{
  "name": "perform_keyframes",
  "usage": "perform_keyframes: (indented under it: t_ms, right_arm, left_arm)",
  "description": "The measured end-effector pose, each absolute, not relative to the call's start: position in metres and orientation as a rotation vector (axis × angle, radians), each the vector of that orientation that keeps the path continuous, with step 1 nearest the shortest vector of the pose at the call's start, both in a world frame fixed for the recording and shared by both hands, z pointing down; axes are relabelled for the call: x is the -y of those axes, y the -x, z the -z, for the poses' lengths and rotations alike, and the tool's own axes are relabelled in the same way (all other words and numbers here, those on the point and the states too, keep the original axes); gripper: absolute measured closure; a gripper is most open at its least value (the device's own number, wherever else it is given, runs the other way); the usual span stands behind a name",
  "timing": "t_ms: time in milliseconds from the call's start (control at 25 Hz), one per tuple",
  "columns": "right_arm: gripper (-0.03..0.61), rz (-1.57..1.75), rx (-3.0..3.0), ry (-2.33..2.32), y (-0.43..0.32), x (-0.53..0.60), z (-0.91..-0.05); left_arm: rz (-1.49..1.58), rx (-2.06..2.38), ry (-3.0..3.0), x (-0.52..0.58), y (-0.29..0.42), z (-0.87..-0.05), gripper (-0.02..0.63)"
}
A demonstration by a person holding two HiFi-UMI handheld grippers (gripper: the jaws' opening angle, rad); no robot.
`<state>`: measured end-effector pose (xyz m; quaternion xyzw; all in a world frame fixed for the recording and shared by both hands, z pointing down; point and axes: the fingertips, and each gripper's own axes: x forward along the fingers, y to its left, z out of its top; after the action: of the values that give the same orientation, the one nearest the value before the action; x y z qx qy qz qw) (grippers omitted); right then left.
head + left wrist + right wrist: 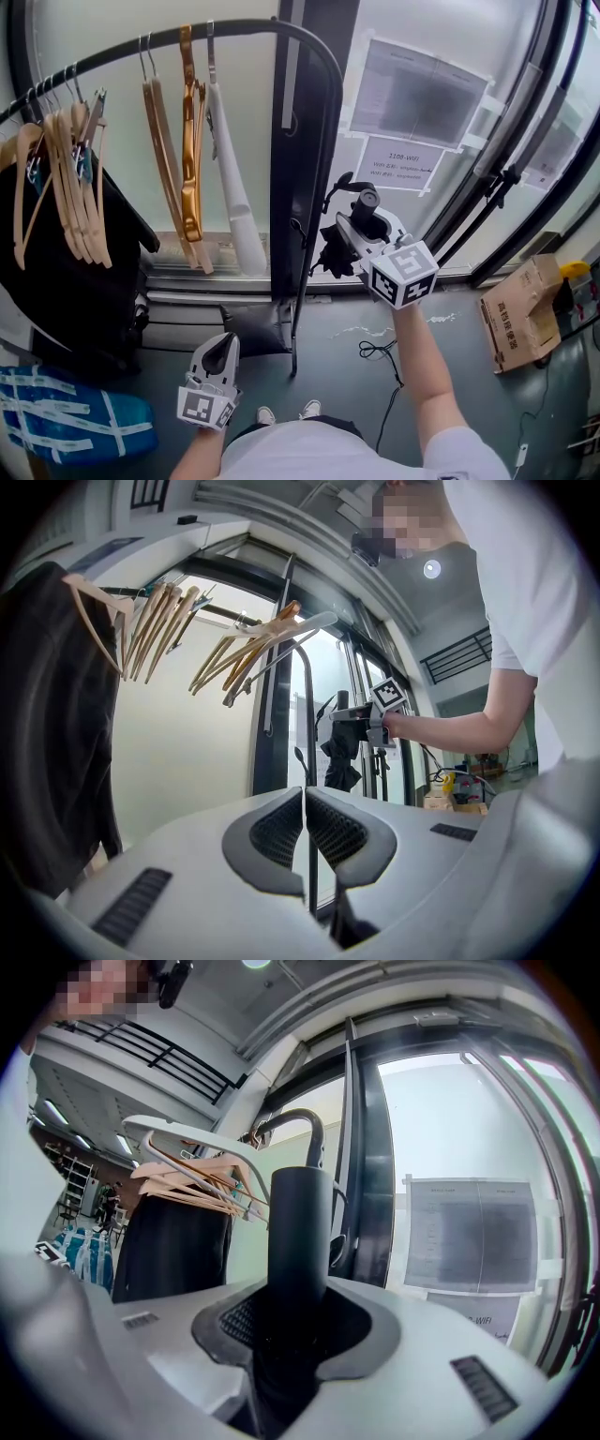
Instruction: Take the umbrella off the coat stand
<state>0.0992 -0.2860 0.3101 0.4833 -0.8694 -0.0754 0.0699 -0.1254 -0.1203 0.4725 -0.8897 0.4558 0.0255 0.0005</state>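
Observation:
The folded black umbrella (332, 255) hangs beside the dark upright of the coat stand (309, 169), its stubby handle (365, 201) pointing up. My right gripper (361, 228) is shut on that handle. In the right gripper view the black handle (300, 1232) fills the space between the pads of my right gripper (298, 1312). Whether the umbrella still touches the stand I cannot tell. My left gripper (222, 354) is low and to the left, shut with nothing in it. In the left gripper view, past my left gripper (305, 803), the umbrella (339, 754) shows to the right of the stand's pole (307, 714).
Wooden hangers (178, 141) and a black garment (75, 272) hang on the rail at left. A glass wall with paper notices (417, 94) is behind. On the floor are a cardboard box (516, 314), a cable (380, 352) and a blue bag (66, 422).

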Motion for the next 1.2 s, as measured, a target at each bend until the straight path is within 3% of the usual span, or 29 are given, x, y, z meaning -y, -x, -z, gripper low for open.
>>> perform_keyframes:
  t_ms: [1200]
  right_arm:
    - [0.434,0.298,2.626,-1.279,-0.104,0.295,-0.287]
  left_arm:
    - [-0.054,-1.445,2.79,0.123,0.104,-0.473,0.584]
